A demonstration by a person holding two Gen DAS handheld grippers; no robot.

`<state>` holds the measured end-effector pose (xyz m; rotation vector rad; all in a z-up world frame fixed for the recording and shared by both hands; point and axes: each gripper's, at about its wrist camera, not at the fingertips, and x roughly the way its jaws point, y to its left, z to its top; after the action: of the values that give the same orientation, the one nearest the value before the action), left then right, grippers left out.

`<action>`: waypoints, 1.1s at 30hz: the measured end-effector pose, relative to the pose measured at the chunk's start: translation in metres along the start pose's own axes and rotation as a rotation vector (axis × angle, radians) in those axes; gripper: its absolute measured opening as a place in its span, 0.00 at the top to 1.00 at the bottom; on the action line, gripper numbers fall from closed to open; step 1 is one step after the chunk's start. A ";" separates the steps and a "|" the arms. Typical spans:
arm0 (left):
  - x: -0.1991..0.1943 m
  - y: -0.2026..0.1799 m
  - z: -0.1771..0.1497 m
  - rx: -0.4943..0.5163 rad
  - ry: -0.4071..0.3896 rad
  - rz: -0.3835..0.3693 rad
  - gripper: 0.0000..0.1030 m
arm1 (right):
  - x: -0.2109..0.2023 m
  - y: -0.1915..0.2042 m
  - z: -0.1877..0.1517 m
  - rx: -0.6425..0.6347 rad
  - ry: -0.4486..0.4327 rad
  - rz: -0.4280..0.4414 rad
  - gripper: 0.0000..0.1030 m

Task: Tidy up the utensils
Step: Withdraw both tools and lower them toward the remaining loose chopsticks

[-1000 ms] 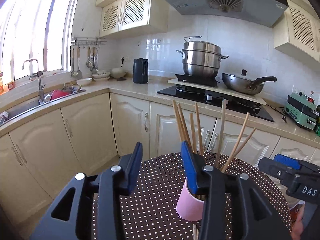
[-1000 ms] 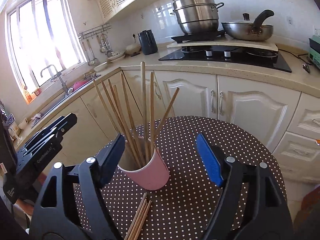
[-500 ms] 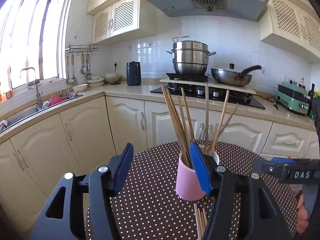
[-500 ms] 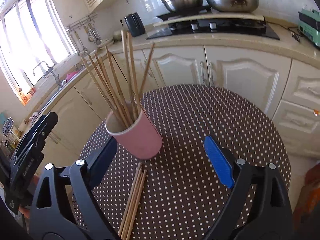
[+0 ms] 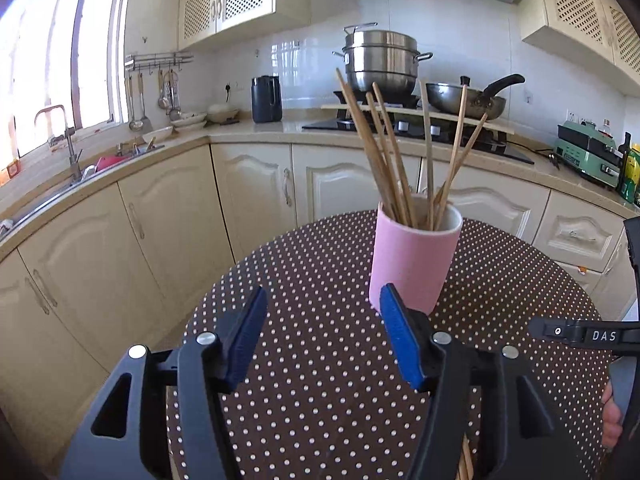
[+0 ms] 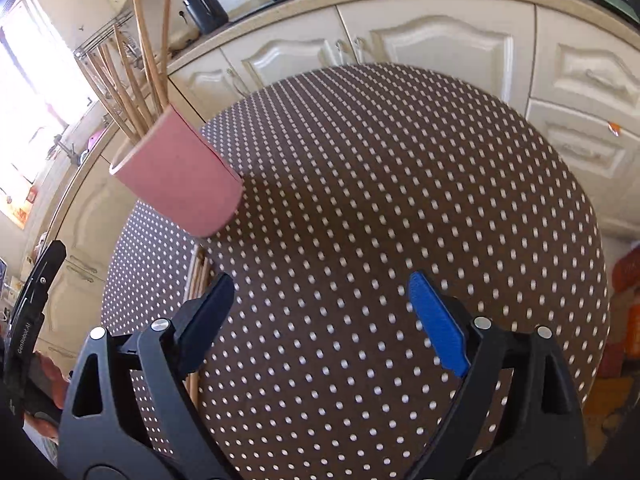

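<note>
A pink cup (image 5: 414,256) stands on the round brown polka-dot table (image 5: 312,272) and holds several wooden chopsticks (image 5: 394,160). My left gripper (image 5: 322,332) is open and empty, just in front of the cup. In the right wrist view the cup (image 6: 178,178) is at the left with its chopsticks (image 6: 140,68) sticking up. Loose chopsticks (image 6: 198,276) lie on the table below the cup, partly hidden behind my left finger. My right gripper (image 6: 322,320) is open and empty above the table (image 6: 400,200), to the right of the cup.
Cream kitchen cabinets (image 5: 256,188) and a counter run behind the table. A stove with a steel pot (image 5: 382,62) and a pan (image 5: 468,100) is at the back, a sink (image 5: 80,172) at the left. The other gripper's body (image 5: 588,334) shows at the right.
Both grippers have pulled back and away from the cup. The right gripper has tilted down toward the table and shifted right, so the cup now sits at its left.
</note>
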<state>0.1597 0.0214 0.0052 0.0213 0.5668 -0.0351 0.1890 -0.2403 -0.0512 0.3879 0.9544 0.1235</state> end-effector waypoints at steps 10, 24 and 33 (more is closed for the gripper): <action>0.010 0.003 -0.032 -0.009 0.099 -0.032 0.43 | -0.002 0.038 -0.030 -0.096 0.017 0.013 0.15; 0.008 0.013 -0.049 -0.036 0.139 -0.042 0.43 | 0.035 0.096 -0.046 -0.246 0.014 -0.106 0.15; 0.012 0.003 -0.049 -0.023 0.161 -0.060 0.43 | 0.046 0.118 -0.055 -0.335 0.031 -0.153 0.13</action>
<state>0.1439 0.0258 -0.0430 -0.0156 0.7284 -0.0862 0.1783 -0.1043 -0.0711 0.0041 0.9703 0.1478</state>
